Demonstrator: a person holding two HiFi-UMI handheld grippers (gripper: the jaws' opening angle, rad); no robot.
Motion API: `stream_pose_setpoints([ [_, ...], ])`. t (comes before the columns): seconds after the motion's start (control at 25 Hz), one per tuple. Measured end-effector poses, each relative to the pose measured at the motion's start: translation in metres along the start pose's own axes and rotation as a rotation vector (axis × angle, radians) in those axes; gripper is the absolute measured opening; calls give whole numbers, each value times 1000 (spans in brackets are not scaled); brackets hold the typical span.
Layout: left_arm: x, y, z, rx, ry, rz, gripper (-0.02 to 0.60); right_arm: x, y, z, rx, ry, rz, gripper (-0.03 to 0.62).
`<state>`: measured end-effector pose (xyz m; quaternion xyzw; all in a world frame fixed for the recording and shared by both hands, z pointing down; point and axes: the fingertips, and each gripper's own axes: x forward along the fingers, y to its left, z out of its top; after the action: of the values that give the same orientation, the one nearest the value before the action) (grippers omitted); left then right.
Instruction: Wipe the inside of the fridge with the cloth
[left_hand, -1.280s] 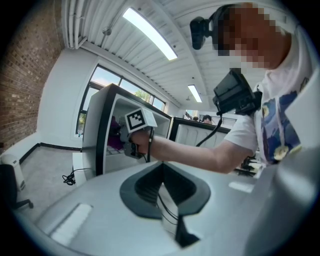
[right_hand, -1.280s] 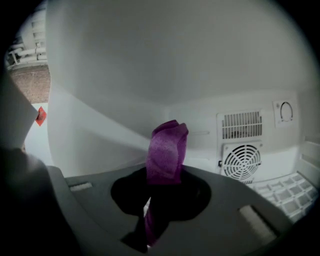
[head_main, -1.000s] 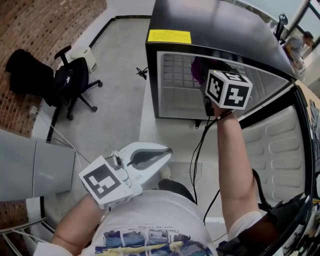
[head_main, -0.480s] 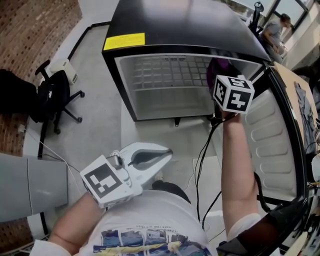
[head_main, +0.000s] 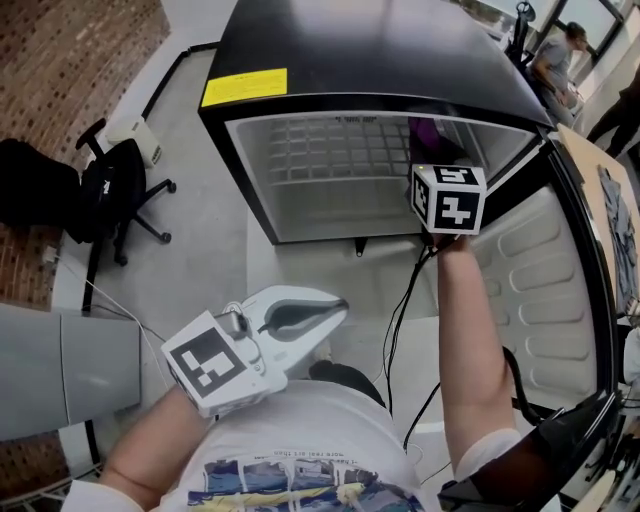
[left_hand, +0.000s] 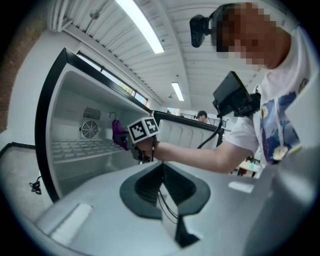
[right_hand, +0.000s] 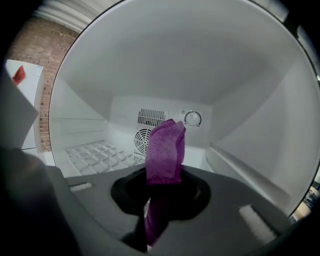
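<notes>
The purple cloth (right_hand: 165, 152) is pinched in the jaws of the right gripper (right_hand: 161, 192), its free end standing forward, judged so that it meets a surface first; it sits inside the open fridge (head_main: 380, 60), above the wire shelf (head_main: 335, 150), seemingly touching no wall. The left gripper (left_hand: 162, 182) hangs outside, jaws pressed together on nothing, leaving the opening free.

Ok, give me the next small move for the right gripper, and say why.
Probably ease the right gripper forward until the purple cloth presses on the back wall of the fridge, then start a stroke. The jaws are shut on the cloth, which stands up free inside and seems short of every wall.
</notes>
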<state>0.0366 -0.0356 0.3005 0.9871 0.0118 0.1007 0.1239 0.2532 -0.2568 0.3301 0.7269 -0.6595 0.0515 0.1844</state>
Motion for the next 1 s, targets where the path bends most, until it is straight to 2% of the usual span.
stream_pose_setpoints([
  [0.12,-4,3,0,-3,-4,19,6,6,17,1,-30,4,23,55],
  [1.0,-50,5,-13,-32,-44,121,6,12,144,23,-55,-31,210,55],
])
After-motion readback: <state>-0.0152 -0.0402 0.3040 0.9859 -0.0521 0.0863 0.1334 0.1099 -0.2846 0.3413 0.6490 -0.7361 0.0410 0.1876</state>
